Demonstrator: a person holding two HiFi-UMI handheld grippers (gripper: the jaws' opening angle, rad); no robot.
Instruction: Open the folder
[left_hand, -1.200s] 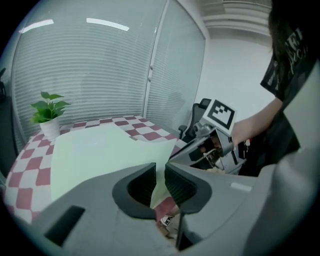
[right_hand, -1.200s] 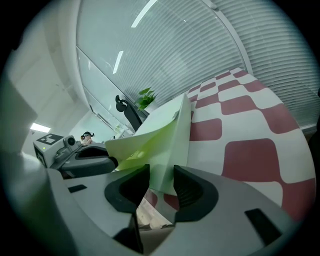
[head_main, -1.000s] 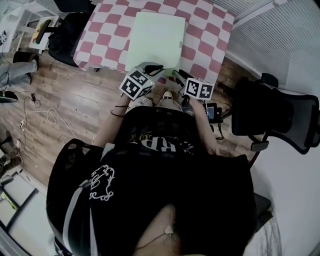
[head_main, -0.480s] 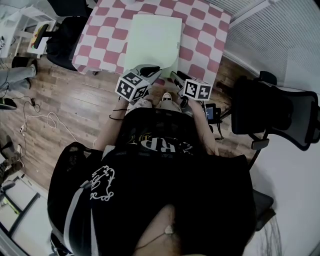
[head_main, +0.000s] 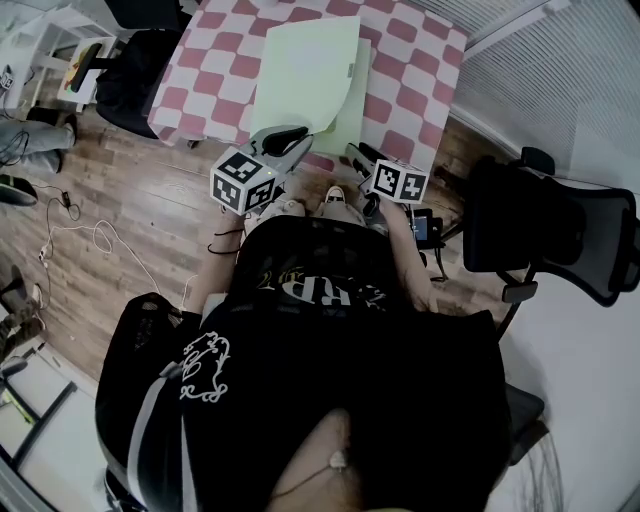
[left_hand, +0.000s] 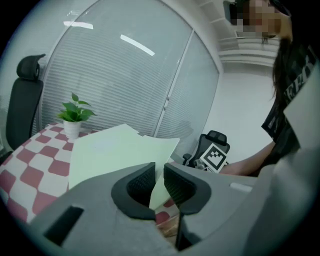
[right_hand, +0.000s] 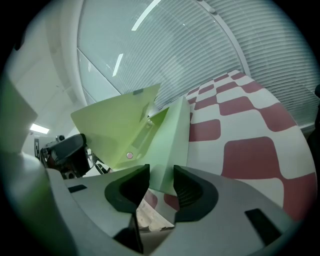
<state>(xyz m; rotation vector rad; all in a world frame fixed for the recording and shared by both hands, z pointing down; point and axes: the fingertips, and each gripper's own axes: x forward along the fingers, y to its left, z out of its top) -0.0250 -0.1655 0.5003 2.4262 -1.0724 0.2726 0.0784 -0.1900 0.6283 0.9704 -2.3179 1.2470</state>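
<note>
A pale green folder (head_main: 305, 70) lies on the red-and-white checked table (head_main: 410, 60). Its top cover (left_hand: 110, 150) is raised at the near edge and tilts up off the lower leaf (head_main: 352, 100). My left gripper (head_main: 300, 135) (left_hand: 159, 172) is shut on the near corner of that cover. In the right gripper view the cover (right_hand: 117, 125) stands open, showing the inside with a clip strip. My right gripper (head_main: 352, 152) (right_hand: 161, 175) sits at the folder's near right corner, jaws apart, with the lower leaf's (right_hand: 172, 145) corner in the gap.
A black office chair (head_main: 560, 230) stands at the right and another dark chair (head_main: 140, 60) left of the table. A small potted plant (left_hand: 74, 112) sits on the table's far side. Cables (head_main: 70, 230) lie on the wooden floor.
My left gripper has risen and drawn back to the left with the cover's corner, so the flat, closed folder now gapes open at the near edge. The right gripper has stayed put.
</note>
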